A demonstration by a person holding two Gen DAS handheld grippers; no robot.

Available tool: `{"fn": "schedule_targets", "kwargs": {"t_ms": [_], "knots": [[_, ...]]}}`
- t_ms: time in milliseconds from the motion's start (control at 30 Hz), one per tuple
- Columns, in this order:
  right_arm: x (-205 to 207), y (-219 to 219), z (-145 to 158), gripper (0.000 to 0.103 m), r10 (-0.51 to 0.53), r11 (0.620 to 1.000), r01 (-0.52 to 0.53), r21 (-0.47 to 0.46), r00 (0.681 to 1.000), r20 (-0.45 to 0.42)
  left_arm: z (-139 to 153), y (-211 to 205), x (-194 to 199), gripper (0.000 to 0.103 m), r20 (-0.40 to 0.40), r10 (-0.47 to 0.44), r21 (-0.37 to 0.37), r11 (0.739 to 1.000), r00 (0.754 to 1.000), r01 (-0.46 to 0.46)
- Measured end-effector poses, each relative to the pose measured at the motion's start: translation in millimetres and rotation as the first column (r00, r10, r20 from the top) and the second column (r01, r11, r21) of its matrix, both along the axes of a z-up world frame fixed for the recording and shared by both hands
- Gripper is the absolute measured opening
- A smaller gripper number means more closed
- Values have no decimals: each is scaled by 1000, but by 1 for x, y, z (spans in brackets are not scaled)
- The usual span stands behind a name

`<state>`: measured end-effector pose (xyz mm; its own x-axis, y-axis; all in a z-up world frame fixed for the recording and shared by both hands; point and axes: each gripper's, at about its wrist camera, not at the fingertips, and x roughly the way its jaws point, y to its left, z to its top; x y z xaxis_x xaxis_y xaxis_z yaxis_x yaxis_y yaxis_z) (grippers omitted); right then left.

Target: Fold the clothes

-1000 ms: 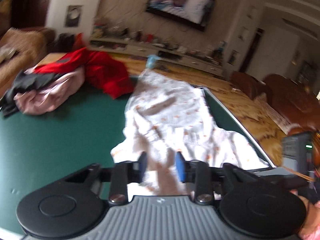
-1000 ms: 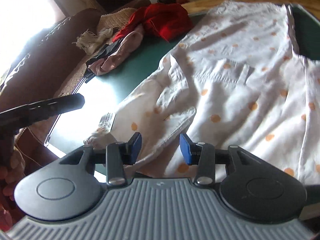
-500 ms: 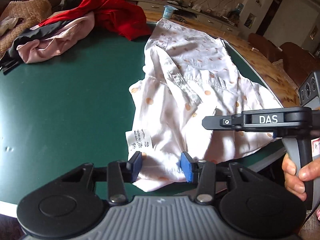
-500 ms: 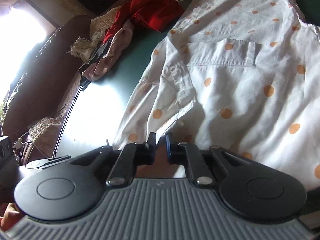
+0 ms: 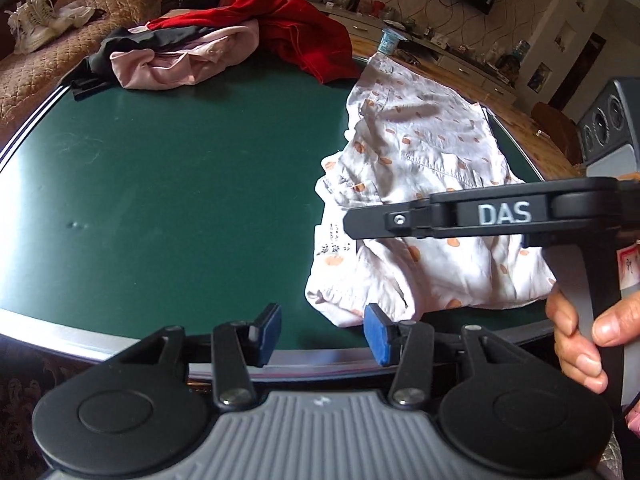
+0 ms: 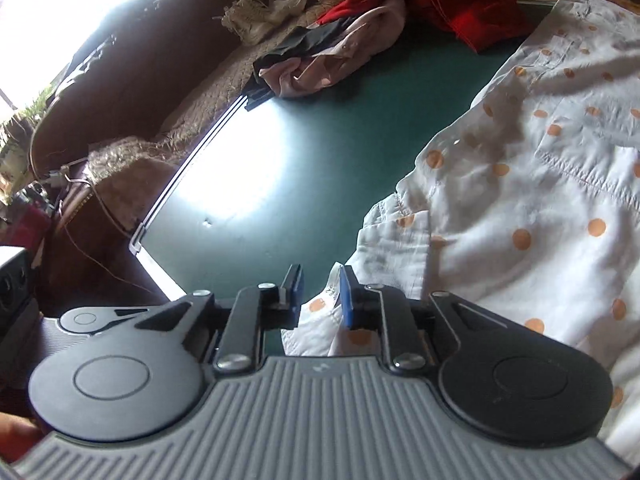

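Half a second earlier my right gripper had been nearly shut over the hem of the white dotted shirt; here its jaws stood narrowly apart, empty, the right pad just touching the hem. My left gripper had backed toward the green table edge, jaws wide, holding nothing. The shirt lay rumpled at the table's right side. A heap of red, pink and black clothes sat well behind it.

spotted white garment: 1 | red garment: 1 | pink garment: 1 | black garment: 1 | cup: 1
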<state>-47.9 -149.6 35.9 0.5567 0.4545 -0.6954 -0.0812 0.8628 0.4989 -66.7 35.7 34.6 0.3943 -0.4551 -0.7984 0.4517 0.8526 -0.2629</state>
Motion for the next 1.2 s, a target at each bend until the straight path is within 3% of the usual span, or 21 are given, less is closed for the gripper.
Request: {"fn": "schedule_targets", "kwargs": {"t_ms": [67,167,267,367,433,500,533,600,700,833,900,1067,1133,1200], "knots": [[-16,-17,4,24,-52,999,52,15,998,29,9,-8,0,51,27,-20,-10,1000,999,20],[-37,-50,-1,24,-183,983,184,-18,982,47,22,-37,2,52,83,-118,-52,991,989,123],[-52,-78,-16,24,-306,950,306,-65,952,-4,18,-75,9,51,127,-209,-40,976,970,216],[-66,-100,-28,24,-334,942,334,-25,941,-42,-4,-101,27,50,54,-229,-15,973,972,230],[-76,-110,-17,24,-351,936,349,-44,935,-59,-16,-105,32,47,25,-222,1,975,975,222],[-102,-126,6,24,-382,924,382,-30,924,-4,-18,-103,29,47,35,-235,0,972,971,235],[-121,-136,16,25,-424,905,425,-38,905,28,-17,-103,28,47,35,-239,7,971,970,239],[-161,-164,30,36,-523,850,526,-35,849,70,-14,-102,27,47,34,-239,8,971,970,239],[-225,-214,27,37,-689,724,689,34,722,64,-2,-111,20,47,56,-291,-35,956,955,293],[-264,-257,-4,37,-788,606,790,89,612,-65,10,-158,-4,54,100,-441,-53,893,892,448],[-267,-267,-18,37,-804,571,809,142,586,-106,14,-190,-18,54,112,-510,-42,855,853,517],[-260,-281,-41,37,-824,517,844,140,536,-187,19,-269,-62,54,211,-679,49,726,703,686],[-259,-291,-50,37,-829,487,855,179,517,-213,19,-293,-73,54,228,-720,68,684,656,727],[-256,-297,-56,37,-827,478,853,211,518,-220,17,-316,-85,57,239,-760,96,638,604,764]]}}
